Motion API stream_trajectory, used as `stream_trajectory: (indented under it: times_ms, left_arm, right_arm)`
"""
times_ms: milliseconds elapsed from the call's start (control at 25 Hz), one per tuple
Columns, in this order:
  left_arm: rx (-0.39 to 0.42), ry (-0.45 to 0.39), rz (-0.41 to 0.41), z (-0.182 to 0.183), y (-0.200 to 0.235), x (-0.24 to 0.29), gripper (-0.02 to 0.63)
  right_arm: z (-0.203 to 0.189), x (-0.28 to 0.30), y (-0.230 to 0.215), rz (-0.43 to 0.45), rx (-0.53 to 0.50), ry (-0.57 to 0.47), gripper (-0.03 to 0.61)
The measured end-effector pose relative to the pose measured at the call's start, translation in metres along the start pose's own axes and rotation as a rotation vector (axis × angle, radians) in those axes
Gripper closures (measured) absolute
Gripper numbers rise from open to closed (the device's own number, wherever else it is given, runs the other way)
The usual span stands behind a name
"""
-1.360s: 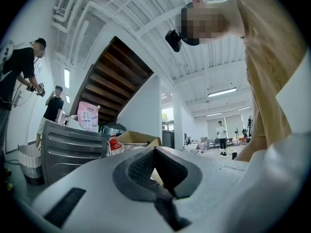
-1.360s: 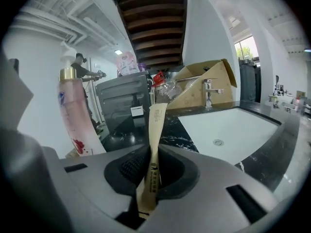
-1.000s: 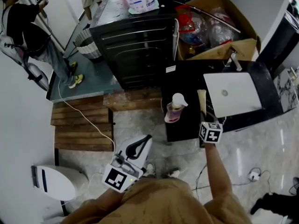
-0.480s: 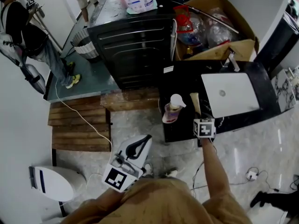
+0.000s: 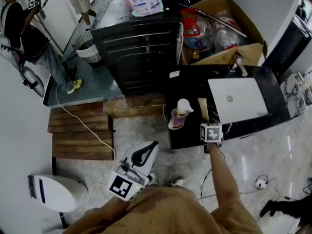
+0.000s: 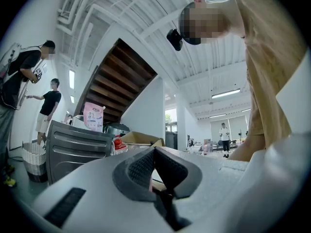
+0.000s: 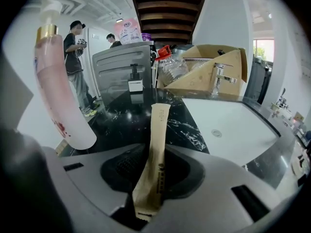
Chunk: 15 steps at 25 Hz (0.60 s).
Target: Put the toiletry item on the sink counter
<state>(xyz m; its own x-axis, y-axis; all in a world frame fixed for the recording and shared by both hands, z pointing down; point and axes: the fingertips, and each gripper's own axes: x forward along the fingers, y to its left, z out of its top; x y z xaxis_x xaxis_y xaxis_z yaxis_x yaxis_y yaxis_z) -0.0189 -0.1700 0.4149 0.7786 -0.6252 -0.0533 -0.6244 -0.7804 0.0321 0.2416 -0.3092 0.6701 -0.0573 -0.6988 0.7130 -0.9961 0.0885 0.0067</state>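
Since the earlier frame, the fingers (image 7: pixel 127 163) of the right gripper (image 7: pixel 153 160) have been eased apart. The gripper itself has hardly been displaced. The paper toiletry sachet (image 7: pixel 158 125) is no longer pinched and is left standing loosely in the gap between them. Its far end is seen reaching out over the black marble tabletop (image 7: pixel 121 115), on which it appears to be laid. It is flanked by the pink pump bottle (image 7: pixel 58 91) on one side and the white basin (image 7: pixel 233 125) on the other. A faucet (image 7: pixel 218 79) and a cardboard box (image 7: pixel 204 69) are seen beyond. The fingers of the left gripper (image 6: pixel 154 154) are pressed together with nothing between them, and it is held well apart from the tabletop.
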Motion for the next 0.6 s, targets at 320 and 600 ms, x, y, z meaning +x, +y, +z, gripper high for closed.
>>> stream_trajectory:
  times_ms: [320, 600]
  left_arm:
    - [-0.006, -0.002, -0.007, -0.001, -0.001, -0.007, 0.611]
    - [-0.017, 0.002, -0.006, 0.000, -0.002, -0.019, 0.611]
  right_arm:
    - [0.000, 0.000, 0.011, 0.054, -0.008, -0.027, 0.374]
    - [0.002, -0.008, 0.019, 0.040, -0.030, -0.086, 0.153]
